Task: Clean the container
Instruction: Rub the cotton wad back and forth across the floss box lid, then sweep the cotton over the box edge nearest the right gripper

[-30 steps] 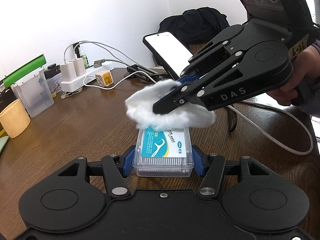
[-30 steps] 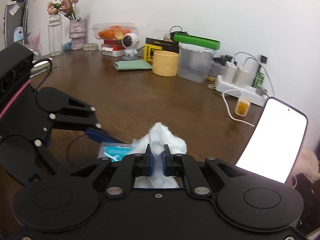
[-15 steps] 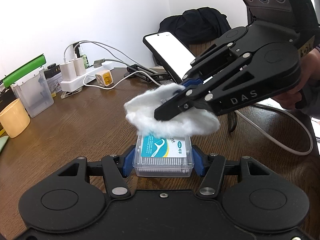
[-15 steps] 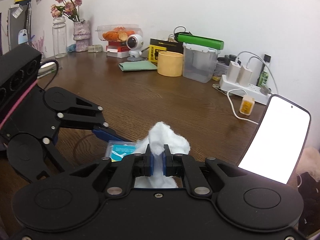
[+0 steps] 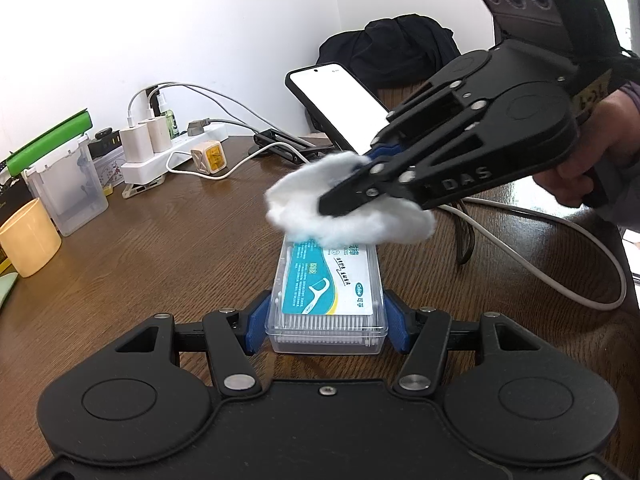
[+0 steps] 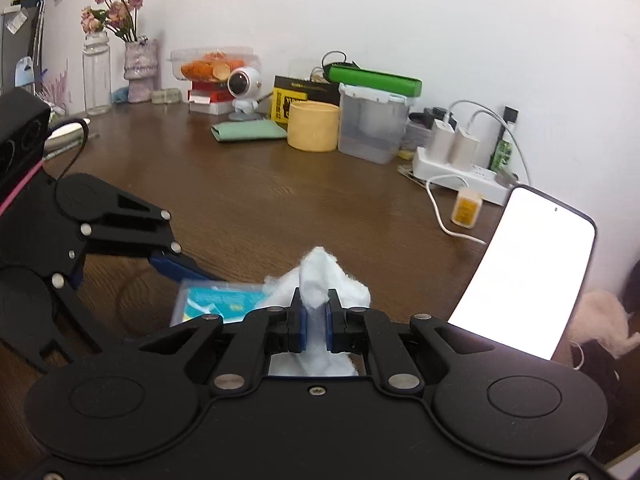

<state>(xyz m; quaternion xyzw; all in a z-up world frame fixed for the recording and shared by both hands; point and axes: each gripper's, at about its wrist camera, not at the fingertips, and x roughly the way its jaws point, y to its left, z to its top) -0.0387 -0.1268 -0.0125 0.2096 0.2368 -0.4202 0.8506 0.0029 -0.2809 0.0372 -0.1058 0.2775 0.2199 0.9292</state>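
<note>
A clear plastic floss-pick container (image 5: 329,300) with a teal and white label lies flat on the brown wooden table. My left gripper (image 5: 327,322) is shut on its sides. My right gripper (image 5: 340,204) is shut on a white cotton wad (image 5: 352,216) and holds it against the far end of the container's lid. In the right wrist view the wad (image 6: 320,280) sticks up between the shut blue pads (image 6: 303,322), with the container (image 6: 216,300) just left of it and the left gripper (image 6: 176,264) at its side.
A lit phone (image 5: 340,100) leans on a stand behind the container. A white cable (image 5: 560,256) loops at the right. A power strip with chargers (image 5: 160,148), a clear box with a green lid (image 5: 68,184) and a yellow cup (image 5: 28,236) stand at the left.
My right gripper has moved the cotton wad toward the far end of the lid, uncovering more of the label. The left gripper and container have stayed put.
</note>
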